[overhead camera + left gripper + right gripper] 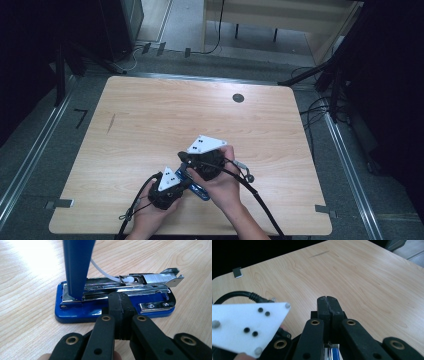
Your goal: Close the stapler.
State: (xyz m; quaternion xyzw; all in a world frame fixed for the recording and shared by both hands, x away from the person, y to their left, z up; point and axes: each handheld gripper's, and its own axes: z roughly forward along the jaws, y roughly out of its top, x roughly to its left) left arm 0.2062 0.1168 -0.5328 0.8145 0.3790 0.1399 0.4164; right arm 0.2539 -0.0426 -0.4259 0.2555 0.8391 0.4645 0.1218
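- Lying flat on the table [150,110], near its front edge, the blue stapler [82,311] has its blue top arm [76,265] swung up steeply from the hinge end, exposing the metal staple channel [140,281] along the base.
- A strip of staples [155,278] sits at the channel's far end; a white pusher [128,280] with its curved white guide rod rests behind it.
- The left gripper [119,302] has its jaws closed together with nothing between them; their joined tips sit against or just in front of the stapler's long side, and contact cannot be confirmed.
- The right gripper [328,305] likewise has its jaws shut empty. It points out across the bare wood, with a blue and metal part just visible beneath it.
- Step in hand, as judged: servicing the opened magazine. Steady the base from the side with the left jaws, keep pressure low on the body, and avoid nudging the raised arm.
- Recommended: bring the right jaws down on the channel squarely, so the strip stays seated and the pusher does not spring.
- Pose in the high view: both hands meet close together over the stapler [200,191]; the left hand [150,212] holds its gripper low, and the right hand [225,185] crosses above, forearm angled in from the bottom edge.
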